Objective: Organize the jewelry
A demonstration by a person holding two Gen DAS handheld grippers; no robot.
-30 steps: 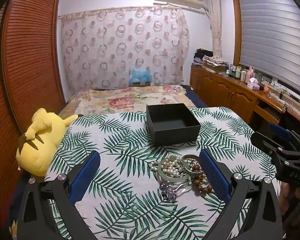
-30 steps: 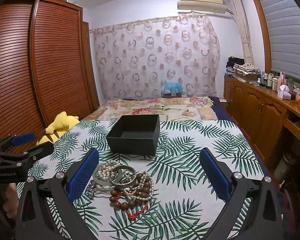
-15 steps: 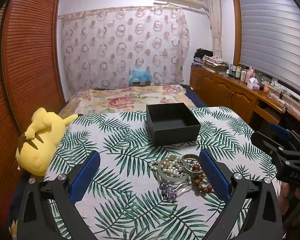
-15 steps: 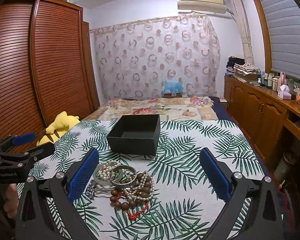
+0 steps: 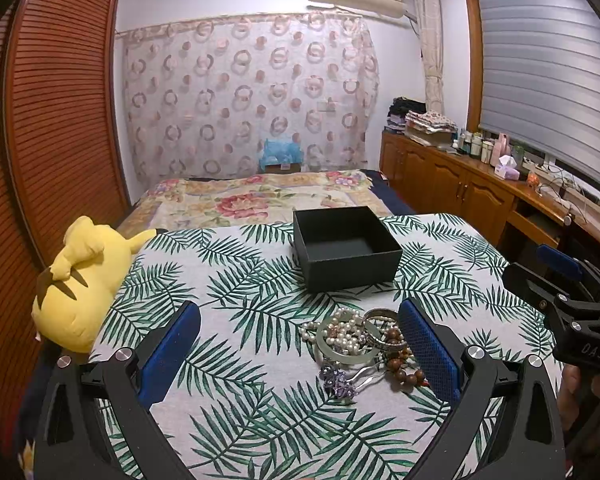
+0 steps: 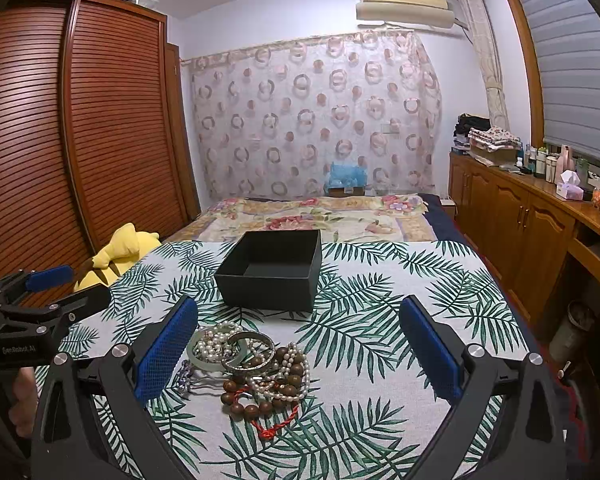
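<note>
A pile of jewelry (image 5: 364, 344) lies on the leaf-print cloth: pearl strands, a pale green bangle, a silver bangle, brown wooden beads and a purple hair clip. It also shows in the right wrist view (image 6: 248, 364). An open black box (image 5: 346, 248) stands empty behind it, also in the right wrist view (image 6: 272, 270). My left gripper (image 5: 300, 356) is open and empty, with the pile by its right finger. My right gripper (image 6: 300, 356) is open and empty, with the pile by its left finger.
A yellow plush toy (image 5: 78, 280) lies at the cloth's left edge. A floral bedspread (image 5: 260, 200) extends behind the box. Wooden cabinets (image 6: 532, 232) with bottles run along the right wall. A louvred wardrobe (image 6: 80, 140) stands on the left.
</note>
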